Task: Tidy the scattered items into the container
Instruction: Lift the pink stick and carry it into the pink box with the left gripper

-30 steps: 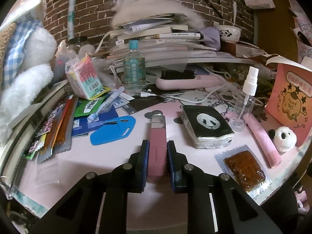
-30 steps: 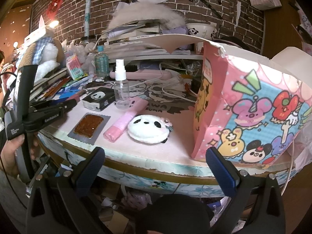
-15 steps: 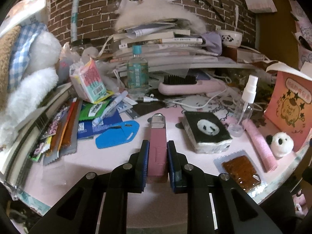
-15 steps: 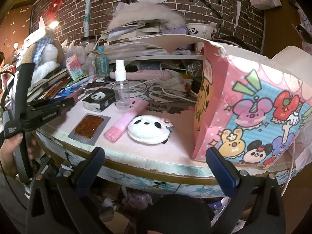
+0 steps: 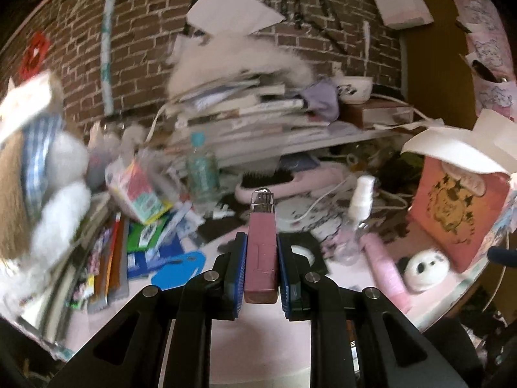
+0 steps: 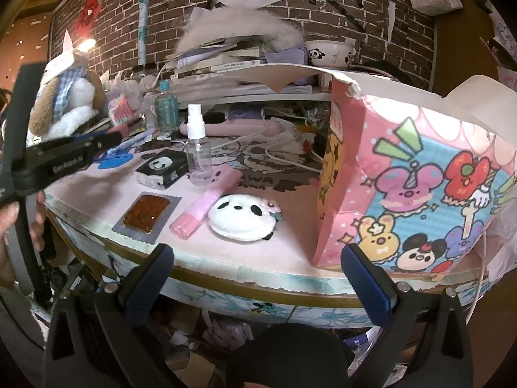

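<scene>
My left gripper (image 5: 260, 274) is shut on a pink lip-gloss tube (image 5: 261, 252) with a silver cap and holds it above the pink table; it also shows in the right wrist view (image 6: 106, 139). The pink cartoon box (image 6: 416, 194), open at the top, stands at the table's right and shows in the left wrist view (image 5: 452, 213). On the table lie a panda pouch (image 6: 242, 221), a pink tube (image 6: 206, 210), a snack packet (image 6: 145, 215), a panda tissue pack (image 6: 161, 168) and a clear spray bottle (image 6: 197, 148). My right gripper (image 6: 258, 278) is open and empty, below the table's front edge.
Stacked books and papers (image 5: 245, 113) fill the back. A plush toy (image 5: 42, 187) sits at the left. Snack packets (image 5: 106, 258), a blue tag (image 5: 177, 268), a green bottle (image 5: 202, 171), a pink hairbrush (image 5: 284, 181) and cables (image 6: 281, 155) clutter the table.
My left gripper has risen and tilted up with the lip-gloss tube, away from the table; its view is blurred by motion. The right gripper has stayed still.
</scene>
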Tool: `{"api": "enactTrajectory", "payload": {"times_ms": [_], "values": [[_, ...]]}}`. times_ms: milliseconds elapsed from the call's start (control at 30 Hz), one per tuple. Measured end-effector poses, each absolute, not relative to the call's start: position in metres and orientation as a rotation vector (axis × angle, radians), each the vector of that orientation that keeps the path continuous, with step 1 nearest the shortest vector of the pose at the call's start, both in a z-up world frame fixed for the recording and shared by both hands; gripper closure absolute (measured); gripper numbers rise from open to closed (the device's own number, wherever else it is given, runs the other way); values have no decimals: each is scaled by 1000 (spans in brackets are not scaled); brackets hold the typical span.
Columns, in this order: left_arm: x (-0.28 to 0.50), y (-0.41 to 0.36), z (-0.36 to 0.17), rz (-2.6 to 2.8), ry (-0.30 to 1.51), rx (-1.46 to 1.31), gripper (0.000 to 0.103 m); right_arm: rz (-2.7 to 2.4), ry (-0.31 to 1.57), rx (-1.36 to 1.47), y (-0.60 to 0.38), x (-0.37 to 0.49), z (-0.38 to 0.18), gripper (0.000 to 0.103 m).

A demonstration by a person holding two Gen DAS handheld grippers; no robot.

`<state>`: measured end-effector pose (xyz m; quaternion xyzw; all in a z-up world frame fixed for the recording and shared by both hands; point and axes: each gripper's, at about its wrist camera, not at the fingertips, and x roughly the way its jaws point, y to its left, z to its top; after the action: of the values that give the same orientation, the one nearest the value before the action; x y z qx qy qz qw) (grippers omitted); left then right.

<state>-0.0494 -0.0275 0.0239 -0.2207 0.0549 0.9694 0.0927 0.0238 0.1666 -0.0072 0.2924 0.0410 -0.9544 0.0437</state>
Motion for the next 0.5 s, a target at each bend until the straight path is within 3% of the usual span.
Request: {"api": "enactTrajectory", "payload": {"times_ms": [500], "values": [[-36, 43, 87, 2745, 312, -463, 90, -2939, 97, 854, 178, 29, -2, 0]]}}
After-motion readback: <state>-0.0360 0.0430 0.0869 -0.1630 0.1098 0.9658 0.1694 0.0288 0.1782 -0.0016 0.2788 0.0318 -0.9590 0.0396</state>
